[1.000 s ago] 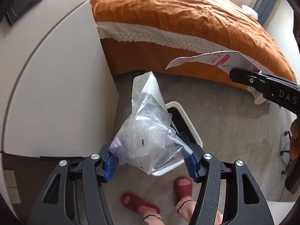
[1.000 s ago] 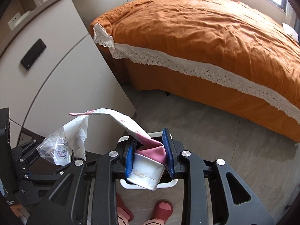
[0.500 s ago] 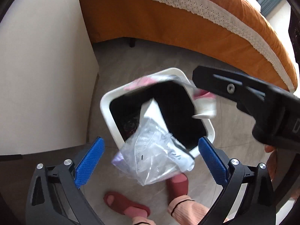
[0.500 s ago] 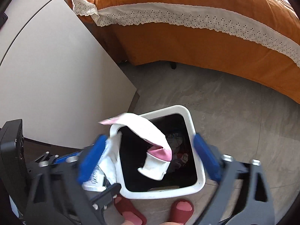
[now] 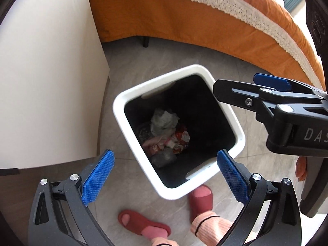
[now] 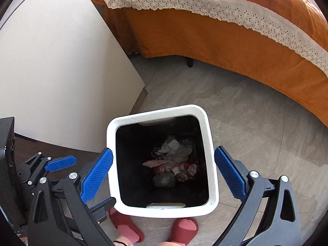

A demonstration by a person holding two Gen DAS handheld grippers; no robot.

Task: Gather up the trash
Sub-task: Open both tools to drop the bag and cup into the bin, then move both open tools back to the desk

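Note:
A white square trash bin (image 5: 143, 90) with a black inside stands on the grey floor; it also shows in the right wrist view (image 6: 211, 143). Crumpled wrappers and paper trash (image 5: 166, 133) lie at its bottom, also seen in the right wrist view (image 6: 172, 160). My left gripper (image 5: 164, 176) is open and empty above the bin's near edge. My right gripper (image 6: 164, 176) is open and empty, straddling the bin from above. The right gripper's body (image 5: 287, 110) shows at the right of the left wrist view.
An orange bed (image 6: 225, 37) with a white lace band runs across the back. A white cabinet side (image 5: 47, 82) stands left of the bin. The person's feet in red slippers (image 5: 143, 223) are just in front of the bin.
Both grippers opened over the bin. The clear plastic bag left the left gripper and the pink-and-white wrapper left the right gripper; both dropped into the bin.

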